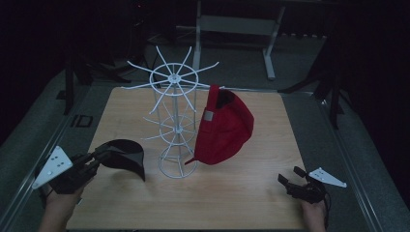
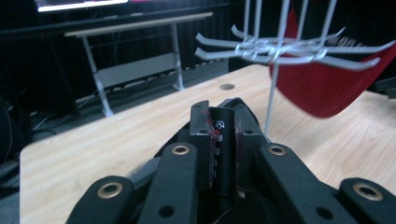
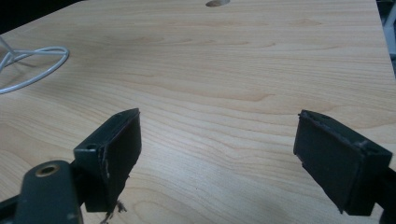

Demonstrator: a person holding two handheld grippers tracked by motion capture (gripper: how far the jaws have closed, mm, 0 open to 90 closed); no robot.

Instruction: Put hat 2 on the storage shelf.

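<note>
Left gripper (image 1: 99,155) clamped on black cap (image 1: 126,155), beside white wire rack (image 1: 176,116). Right gripper (image 1: 290,180) open, nothing between the jaws, low above table (image 1: 241,193).

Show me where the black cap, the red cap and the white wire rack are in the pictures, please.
black cap (image 1: 126,157): high view, on its dark crown.
red cap (image 1: 225,128): high view, on the crown's side panel.
white wire rack (image 1: 174,78): high view, on the top hub.

Your rack (image 1: 175,121) stands mid-table (image 1: 251,193); one cap (image 1: 225,126) hangs at its 3 o'clock, another cap (image 1: 126,155) sits at 8 o'clock.
</note>
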